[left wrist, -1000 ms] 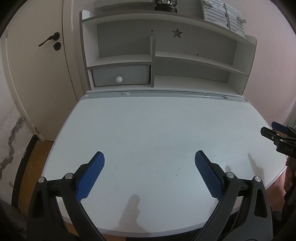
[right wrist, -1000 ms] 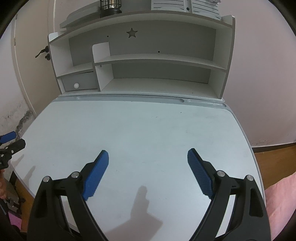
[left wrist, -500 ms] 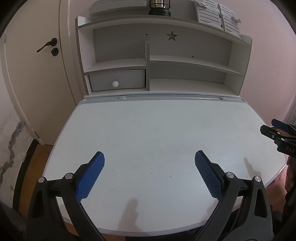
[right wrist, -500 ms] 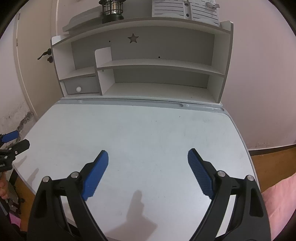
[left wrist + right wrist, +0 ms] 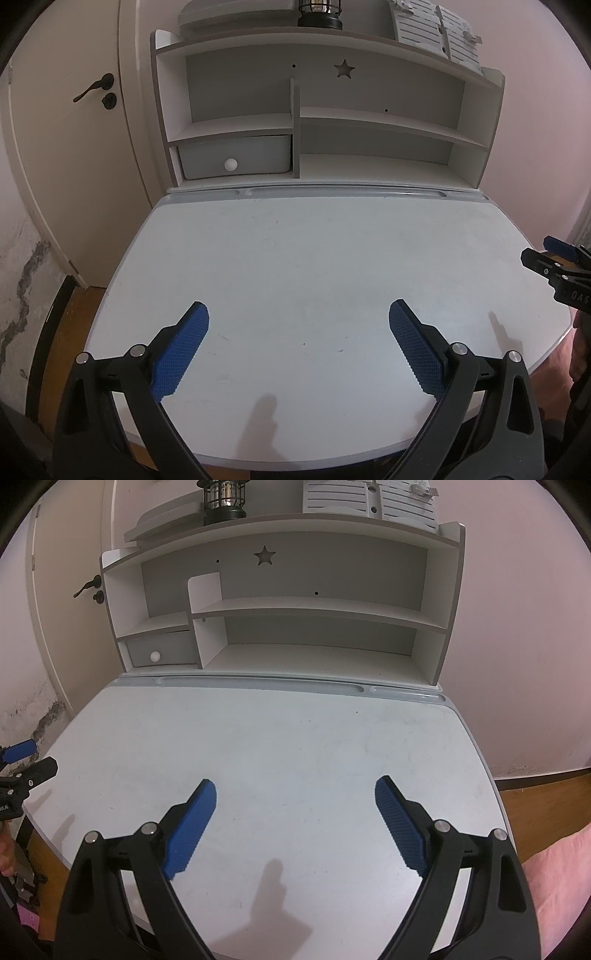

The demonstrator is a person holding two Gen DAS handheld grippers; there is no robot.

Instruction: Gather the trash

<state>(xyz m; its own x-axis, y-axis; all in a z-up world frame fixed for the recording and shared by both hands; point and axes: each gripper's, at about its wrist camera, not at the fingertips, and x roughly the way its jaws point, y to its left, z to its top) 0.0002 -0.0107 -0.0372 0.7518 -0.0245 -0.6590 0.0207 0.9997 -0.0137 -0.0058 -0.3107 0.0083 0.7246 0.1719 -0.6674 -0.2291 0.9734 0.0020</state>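
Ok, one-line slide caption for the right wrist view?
Open blue-padded right tongs hover above a bare white rounded desk facing grey-white star-cutout shelving.

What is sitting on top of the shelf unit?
On the shelf unit top: a black caged lantern, slatted white boxes and a flat grey piece. Their upper parts are cut off.

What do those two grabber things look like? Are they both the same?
Yes, they match. The left gripper and the right gripper each have two black plastic arms with silver round bolts. Their fingers wear bright blue pads with a bumpy, criss-cross grip. White letters are printed on one gripper's side, too blurry to read.
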